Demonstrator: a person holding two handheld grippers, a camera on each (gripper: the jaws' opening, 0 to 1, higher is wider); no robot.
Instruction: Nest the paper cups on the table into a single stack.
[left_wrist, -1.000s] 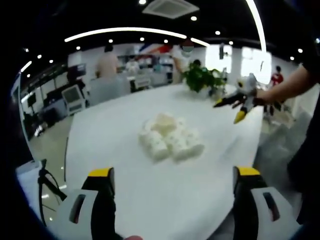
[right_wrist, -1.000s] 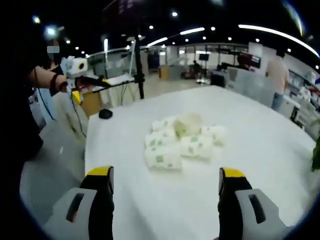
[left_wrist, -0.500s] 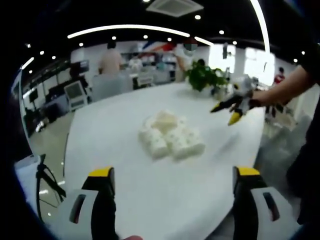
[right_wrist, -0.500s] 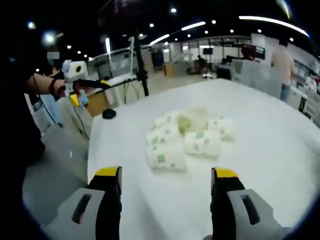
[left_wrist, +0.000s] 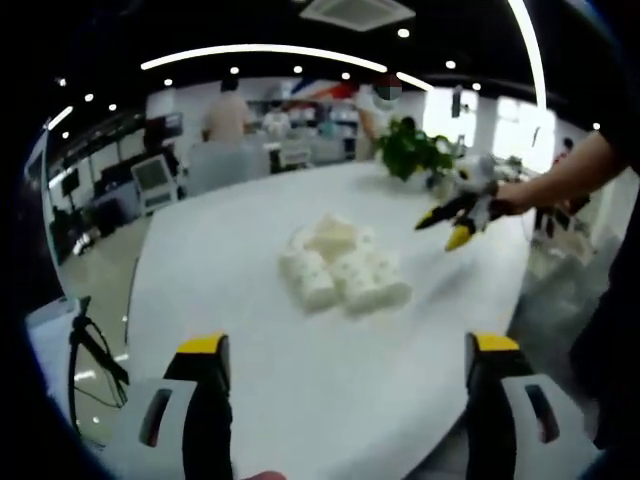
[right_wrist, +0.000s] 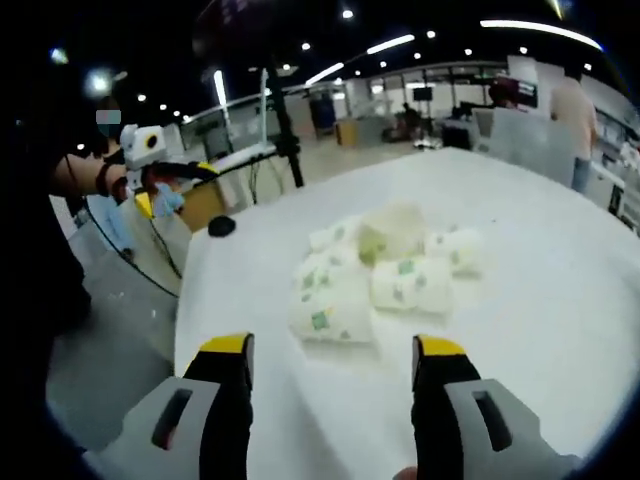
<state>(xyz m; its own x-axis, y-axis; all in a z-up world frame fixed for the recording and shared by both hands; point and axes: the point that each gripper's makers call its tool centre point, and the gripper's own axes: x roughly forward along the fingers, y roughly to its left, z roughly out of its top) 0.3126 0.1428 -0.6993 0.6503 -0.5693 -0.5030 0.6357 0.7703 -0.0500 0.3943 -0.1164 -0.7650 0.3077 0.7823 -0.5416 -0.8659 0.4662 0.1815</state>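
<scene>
White tabletop (left_wrist: 250, 380) in an open office under ceiling light strips. Cups (left_wrist: 343, 270) clustered mid-table, most lying on their sides. Plant (left_wrist: 412, 152) at far edge. Left gripper (left_wrist: 345, 372) spread wide, empty; right gripper (right_wrist: 330, 365) narrower, empty.

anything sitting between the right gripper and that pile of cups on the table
Nothing visible does. In the right gripper view, bare white table lies between the open right gripper and the cluster of white paper cups with green print, most lying on their sides.
</scene>
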